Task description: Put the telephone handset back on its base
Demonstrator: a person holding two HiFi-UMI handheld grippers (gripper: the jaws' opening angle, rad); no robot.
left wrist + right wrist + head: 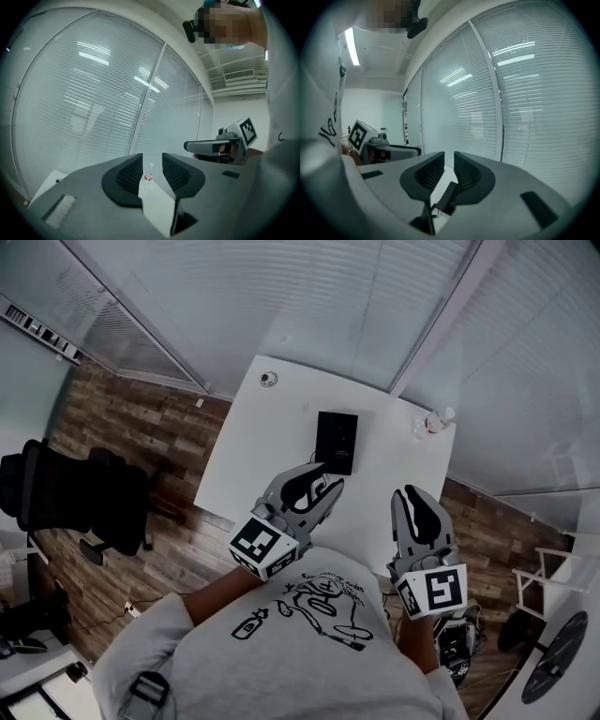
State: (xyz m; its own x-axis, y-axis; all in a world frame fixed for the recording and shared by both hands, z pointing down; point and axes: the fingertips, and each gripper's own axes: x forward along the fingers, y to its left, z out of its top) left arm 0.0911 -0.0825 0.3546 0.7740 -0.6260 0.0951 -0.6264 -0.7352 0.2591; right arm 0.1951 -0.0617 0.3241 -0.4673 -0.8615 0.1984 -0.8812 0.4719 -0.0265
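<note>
Head view looks steeply down on a person in a grey printed shirt (300,643) who holds both tools up in front of the chest, over the near edge of a white table (246,460). The left gripper (323,480) points away from the body. In its own view its jaws stand apart with a clear gap and nothing is caught between the ribbed pads. Through that gap only a small clear bottle (149,176) shows, far ahead of it at the table's far corner. The right gripper (413,493) is held beside the left one, apart from it and not touching. Its jaws are parted by only a slim slot and grip nothing. The black telephone (337,442) lies flat on the table just beyond the left gripper's tips, and ahead and to the left of the right gripper. Neither tool touches it. From the right gripper view it sits below the jaws with a thin cord (434,209) trailing from its near end. It reads as one dark block, so handset and base cannot be told apart. A black office chair (75,498) stands on the wooden floor well off to the left gripper's outer side, and slatted blinds (281,296) fill the wall beyond the table.
</note>
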